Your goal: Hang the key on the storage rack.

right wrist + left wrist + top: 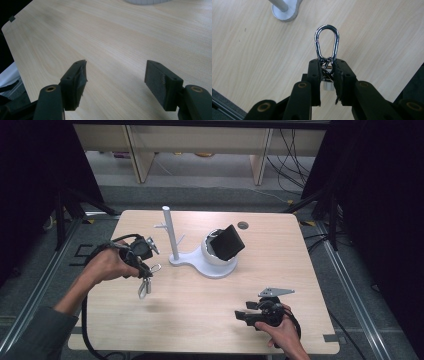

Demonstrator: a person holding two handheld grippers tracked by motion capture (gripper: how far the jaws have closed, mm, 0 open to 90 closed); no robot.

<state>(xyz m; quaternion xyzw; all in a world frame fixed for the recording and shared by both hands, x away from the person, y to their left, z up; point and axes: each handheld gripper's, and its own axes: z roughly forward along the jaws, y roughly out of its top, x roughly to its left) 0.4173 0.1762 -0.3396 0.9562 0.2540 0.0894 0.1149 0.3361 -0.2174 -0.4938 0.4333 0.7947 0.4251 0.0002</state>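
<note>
At the centre of the left gripper view, the left gripper [328,75] pinches a shiny chrome metal carabiner clip [327,43] by its small swivel end, the black jaws pressed together on the ring and the short silver cylinder below it while the oval loop stands clear above the fingertips. In the high view the same clip [144,287] dangles left of centre, lifted off the pale wooden table [200,320] and casting a soft shadow on the boards beneath it.

The work in hand appears to be hanging the clip on the white plastic peg stand with a tall round post and short side branches [170,237], which rises just above and right of the clip in the high view; its round grey foot [285,11] shows at the top left of the left gripper view. Doing this well probably means keeping the grip low on the swivel so the loop stays open to the peg, carrying it level with a branch tip, and threading the loop over before letting go; a tilted loop could glance off the branch.

The carabiner is slim, mirror-bright and pear-shaped, its sprung gate along the left side closed.

At the lower right of the high view, the right gripper [245,315] rests low over the table, its jaws spread wide and holding nothing, as the right gripper view confirms with bare wood between the pads [77,82].
</note>
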